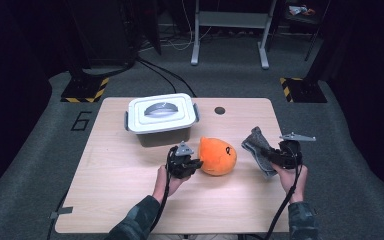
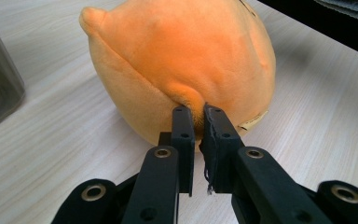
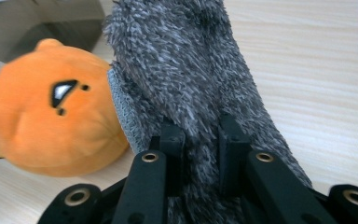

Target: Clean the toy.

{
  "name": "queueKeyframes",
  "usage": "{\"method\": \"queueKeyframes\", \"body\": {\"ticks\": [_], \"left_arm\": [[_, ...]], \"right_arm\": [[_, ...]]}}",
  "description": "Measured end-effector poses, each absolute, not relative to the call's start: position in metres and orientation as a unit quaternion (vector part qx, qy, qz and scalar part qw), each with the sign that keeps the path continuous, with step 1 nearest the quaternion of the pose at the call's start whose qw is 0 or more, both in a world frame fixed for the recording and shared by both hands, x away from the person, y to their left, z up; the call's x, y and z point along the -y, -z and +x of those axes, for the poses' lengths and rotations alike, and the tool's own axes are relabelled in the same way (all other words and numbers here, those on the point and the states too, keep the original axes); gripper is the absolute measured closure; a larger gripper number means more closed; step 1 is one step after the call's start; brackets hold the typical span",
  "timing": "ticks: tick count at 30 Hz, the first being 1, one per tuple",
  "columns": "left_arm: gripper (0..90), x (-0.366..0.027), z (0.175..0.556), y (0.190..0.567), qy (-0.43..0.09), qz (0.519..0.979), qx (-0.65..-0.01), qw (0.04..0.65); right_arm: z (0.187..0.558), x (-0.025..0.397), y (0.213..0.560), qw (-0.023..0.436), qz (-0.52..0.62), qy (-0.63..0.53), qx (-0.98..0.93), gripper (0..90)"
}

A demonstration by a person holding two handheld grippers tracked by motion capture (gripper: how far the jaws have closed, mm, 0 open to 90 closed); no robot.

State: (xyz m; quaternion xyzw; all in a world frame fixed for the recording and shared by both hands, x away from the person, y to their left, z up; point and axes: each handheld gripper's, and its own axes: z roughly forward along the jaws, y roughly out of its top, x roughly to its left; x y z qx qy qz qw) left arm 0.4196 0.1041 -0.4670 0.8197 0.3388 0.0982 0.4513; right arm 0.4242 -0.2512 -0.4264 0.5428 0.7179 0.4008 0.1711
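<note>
Between the left gripper's [image 2: 198, 116] jaws sits a pinch of orange plush [image 2: 186, 56].

Plush toy [image 1: 218, 155]: orange, black-and-white eye mark on its face. Cloth [image 3: 191, 88]: shaggy mottled grey, paler grey knit underside. Storage box [image 1: 162, 120]: white lid, grey handle, dark translucent body. Tabletop [image 1: 115, 175]: pale wood grain. Gripper fingers [image 2: 182, 135]: black.

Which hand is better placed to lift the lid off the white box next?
Neither is free, but the left gripper, pinching the orange plush, sits closer to the white box; the right gripper holds the grey cloth.
</note>
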Motion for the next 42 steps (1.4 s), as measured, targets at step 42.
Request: {"method": "queueKeyframes", "body": {"ticks": [42], "left_arm": [[83.9,-0.089,0.422,0.454,-0.115,0.836,-0.286,0.454]], "right_arm": [[0.445,0.105,0.405,0.161,0.406,-0.387,-0.812,75.3]]}}
